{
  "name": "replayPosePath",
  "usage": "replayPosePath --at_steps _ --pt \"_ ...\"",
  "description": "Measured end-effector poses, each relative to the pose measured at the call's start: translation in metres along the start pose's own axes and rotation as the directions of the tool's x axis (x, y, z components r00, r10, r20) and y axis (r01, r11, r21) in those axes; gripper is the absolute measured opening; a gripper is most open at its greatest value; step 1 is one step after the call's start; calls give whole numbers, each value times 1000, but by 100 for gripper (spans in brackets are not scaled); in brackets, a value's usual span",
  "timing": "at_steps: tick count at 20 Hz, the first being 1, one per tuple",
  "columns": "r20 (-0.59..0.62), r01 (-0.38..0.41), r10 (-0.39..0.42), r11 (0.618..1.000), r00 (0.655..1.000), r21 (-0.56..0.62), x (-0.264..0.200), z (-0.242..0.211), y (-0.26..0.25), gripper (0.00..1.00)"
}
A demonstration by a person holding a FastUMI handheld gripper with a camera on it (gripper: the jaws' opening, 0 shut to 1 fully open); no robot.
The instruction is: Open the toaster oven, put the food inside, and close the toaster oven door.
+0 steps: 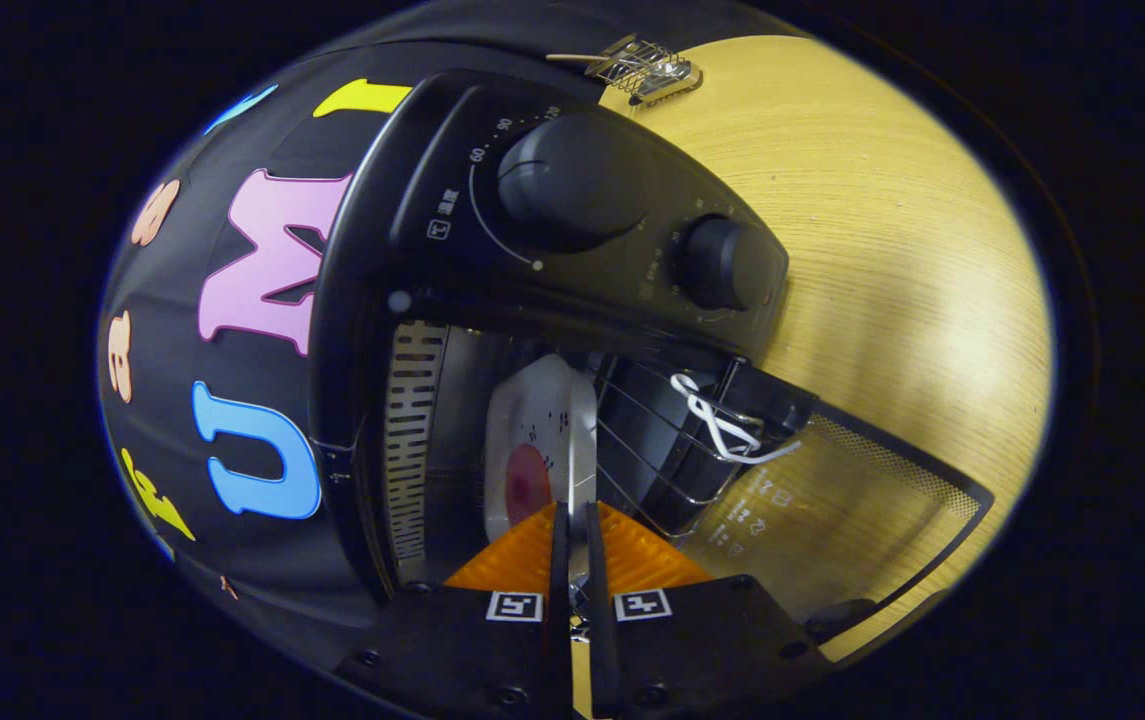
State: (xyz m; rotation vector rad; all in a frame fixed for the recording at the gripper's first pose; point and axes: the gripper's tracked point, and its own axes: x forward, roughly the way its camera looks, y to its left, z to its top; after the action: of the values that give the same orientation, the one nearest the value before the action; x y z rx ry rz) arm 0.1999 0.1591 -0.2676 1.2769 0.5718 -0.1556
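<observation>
Door point(832, 500) of the black toaster oven point(552, 280) hangs open, white plate of food point(537, 440) already in on its wire rack point(652, 440). Gripper point(572, 525) fingers pinch the plate's rim; releasing and closing remain, I'd judge.

Open toaster oven point(572, 260), plated food point(528, 475) inside.

A staged recording booth is posing as a kitchen corner: black cloth wall point(232, 480) is hanging behind a pale wooden table point(882, 260), which is carrying a black toaster oven point(572, 230) with 2 dials and a small wire rack point(644, 68) farther off.
</observation>
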Motion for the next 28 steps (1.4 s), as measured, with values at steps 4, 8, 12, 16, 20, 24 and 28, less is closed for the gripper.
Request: replayPosePath --at_steps 4,8,12,16,20,24,28 --pt "-10 -32 32 998 999 -52 -18 -9 7 29" --pt "-67 -86 79 990 995 -109 -47 -30 16 98" --pt "-67 -104 90 968 994 -230 -80 -35 22 98" --pt "-87 -117 86 879 992 -462 -109 -42 16 98" --pt "-98 -110 59 744 993 -659 -132 -50 -6 98" --pt "-92 -36 -71 565 993 -824 -144 -61 -61 99" --pt "-55 31 -220 369 974 -929 -142 -69 -110 99"
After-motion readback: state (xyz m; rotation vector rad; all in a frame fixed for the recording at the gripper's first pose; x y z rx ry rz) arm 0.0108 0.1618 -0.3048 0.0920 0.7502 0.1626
